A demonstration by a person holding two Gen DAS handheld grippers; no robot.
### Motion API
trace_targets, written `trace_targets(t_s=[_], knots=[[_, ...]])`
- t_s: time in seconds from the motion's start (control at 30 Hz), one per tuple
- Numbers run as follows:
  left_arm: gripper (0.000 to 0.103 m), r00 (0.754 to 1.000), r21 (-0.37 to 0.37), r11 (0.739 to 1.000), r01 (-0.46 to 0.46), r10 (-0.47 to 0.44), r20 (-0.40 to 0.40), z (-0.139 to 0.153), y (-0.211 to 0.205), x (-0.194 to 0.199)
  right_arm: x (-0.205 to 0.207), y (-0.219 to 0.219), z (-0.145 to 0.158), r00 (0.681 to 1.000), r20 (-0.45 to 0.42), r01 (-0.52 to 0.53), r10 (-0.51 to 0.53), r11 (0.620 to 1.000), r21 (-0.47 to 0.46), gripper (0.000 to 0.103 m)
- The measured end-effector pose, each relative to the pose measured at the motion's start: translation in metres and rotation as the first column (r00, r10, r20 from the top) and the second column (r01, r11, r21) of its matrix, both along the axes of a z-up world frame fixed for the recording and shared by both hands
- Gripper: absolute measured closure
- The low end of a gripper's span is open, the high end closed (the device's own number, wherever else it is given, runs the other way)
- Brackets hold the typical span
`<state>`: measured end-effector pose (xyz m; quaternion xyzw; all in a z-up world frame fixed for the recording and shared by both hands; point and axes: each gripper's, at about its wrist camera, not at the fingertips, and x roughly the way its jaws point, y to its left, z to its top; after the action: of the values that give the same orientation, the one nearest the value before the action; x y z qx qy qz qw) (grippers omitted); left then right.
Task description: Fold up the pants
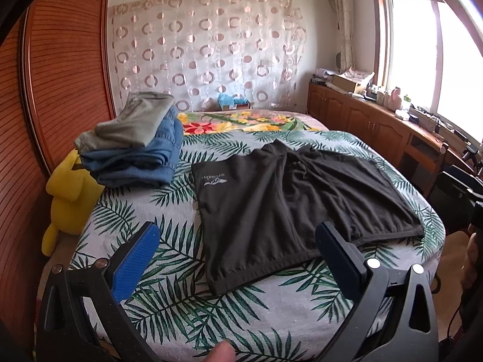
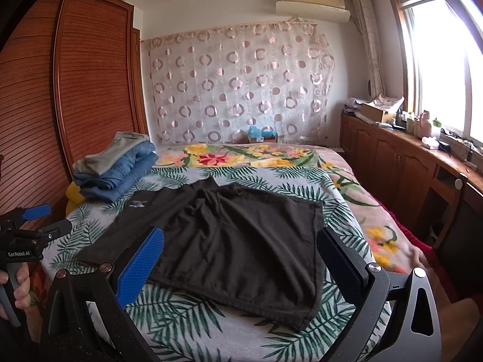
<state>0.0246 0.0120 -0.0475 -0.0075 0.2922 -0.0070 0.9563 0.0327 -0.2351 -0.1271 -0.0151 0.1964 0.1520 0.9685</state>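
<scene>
Dark pants (image 1: 289, 199) lie flat mid-bed (image 1: 169, 310), long axis across it, logo end toward the folded clothes stack (image 1: 135, 144) (jeans, grey). L gripper (image 1: 238, 259) & R gripper (image 2: 241, 259) hover, jaws wide, nothing held.

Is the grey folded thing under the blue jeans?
No, the grey folded garment lies on top of the folded blue jeans.

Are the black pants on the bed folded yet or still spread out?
Spread out. The black pants lie flat on the bed, both legs side by side, no fold across them.
</scene>
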Motion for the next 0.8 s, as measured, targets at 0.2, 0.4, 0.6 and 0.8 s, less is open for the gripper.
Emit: trace_targets(t_s=[0.2,0.4,0.6,0.8], knots=[[0.000,0.999,-0.015,1.000,0.012,-0.013,-0.043,-0.017,0.012,0.006,0.004,-0.004,-0.003,1.000,-0.024,0.011,-0.011,1.000,-0.010,0.002],[0.004,0.997,-0.031,0.999,0.010,-0.012,-0.071,-0.028,0.022,0.008,0.006,-0.003,-0.006,0.998,-0.059,0.000,-0.001,1.000,-0.021,0.002],[0.025,0.992,-0.071,0.997,0.016,-0.025,-0.125,-0.043,0.036,0.012,0.006,-0.006,-0.004,0.995,-0.099,0.001,-0.003,1.000,-0.018,0.002],[0.040,0.985,-0.095,0.995,0.027,-0.043,-0.170,-0.055,0.041,0.010,0.012,-0.009,-0.002,0.991,-0.130,-0.011,0.008,1.000,-0.021,0.005]])
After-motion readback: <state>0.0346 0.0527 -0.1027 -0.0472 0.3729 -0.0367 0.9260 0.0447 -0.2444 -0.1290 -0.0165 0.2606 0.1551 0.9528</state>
